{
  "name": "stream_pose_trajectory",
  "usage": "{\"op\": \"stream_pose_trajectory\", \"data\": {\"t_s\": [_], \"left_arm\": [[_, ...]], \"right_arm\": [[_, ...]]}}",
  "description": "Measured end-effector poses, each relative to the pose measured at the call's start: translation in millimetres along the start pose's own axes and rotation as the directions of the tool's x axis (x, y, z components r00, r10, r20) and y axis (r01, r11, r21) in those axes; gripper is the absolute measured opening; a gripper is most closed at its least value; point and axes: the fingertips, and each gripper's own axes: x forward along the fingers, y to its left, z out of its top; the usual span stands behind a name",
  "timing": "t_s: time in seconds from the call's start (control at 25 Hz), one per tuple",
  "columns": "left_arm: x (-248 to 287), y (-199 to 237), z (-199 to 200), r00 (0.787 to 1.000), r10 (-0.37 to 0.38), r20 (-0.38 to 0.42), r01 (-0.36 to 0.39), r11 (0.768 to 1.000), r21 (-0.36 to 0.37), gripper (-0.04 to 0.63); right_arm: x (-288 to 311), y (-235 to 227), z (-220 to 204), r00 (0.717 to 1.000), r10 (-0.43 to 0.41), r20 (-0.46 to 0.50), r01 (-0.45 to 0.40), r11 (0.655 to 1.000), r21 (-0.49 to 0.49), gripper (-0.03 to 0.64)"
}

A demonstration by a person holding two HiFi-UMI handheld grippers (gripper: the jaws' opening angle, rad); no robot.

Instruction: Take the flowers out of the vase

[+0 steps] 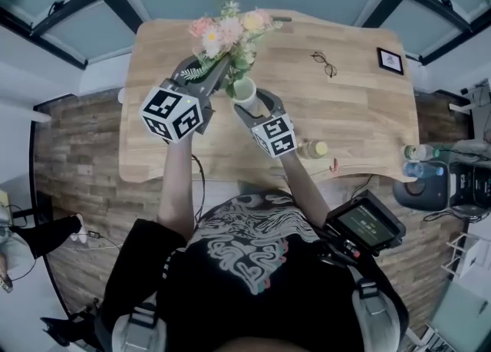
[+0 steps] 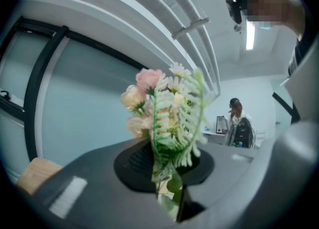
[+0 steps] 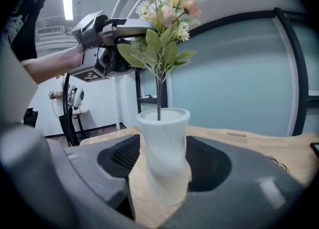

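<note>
On the pale wooden tabletop (image 1: 353, 113), the matte white vase (image 3: 164, 153) stands clamped between the wide jaws of the right hand-held gripper (image 3: 162, 173). The pastel flower bunch (image 3: 162, 28) is pinched by the left hand-held gripper (image 2: 169, 183), but its stem is still inside the vase, so the removal looks unfinished.

Flowers (image 1: 229, 32): pink, cream and white blooms over green leaves and fern; vase (image 1: 244, 91) plain matte white. Table (image 1: 353, 120) pale wood, fine straight grain; floor (image 1: 77, 159) darker brown planks. Marker cubes (image 1: 173, 113) black squares on white; person's shirt (image 1: 253, 254) black with a grey swirling print.
</note>
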Motion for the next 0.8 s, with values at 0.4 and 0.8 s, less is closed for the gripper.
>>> {"op": "stream_pose_trajectory", "data": {"t_s": [0.4,0.8], "left_arm": [[-38.5,-36.0,46.6,0.999,0.019,0.041,-0.019,1.0,0.011,0.058],[-57.6,-38.8,67.1,0.996,0.055,0.07,-0.056,0.998,0.011,0.058]], "right_arm": [[-43.0,35.4,18.7,0.998,-0.025,0.052,0.027,0.998,-0.048,0.287],[-53.0,44.4,24.7,0.994,-0.02,0.104,0.026,0.998,-0.056,0.286]]}}
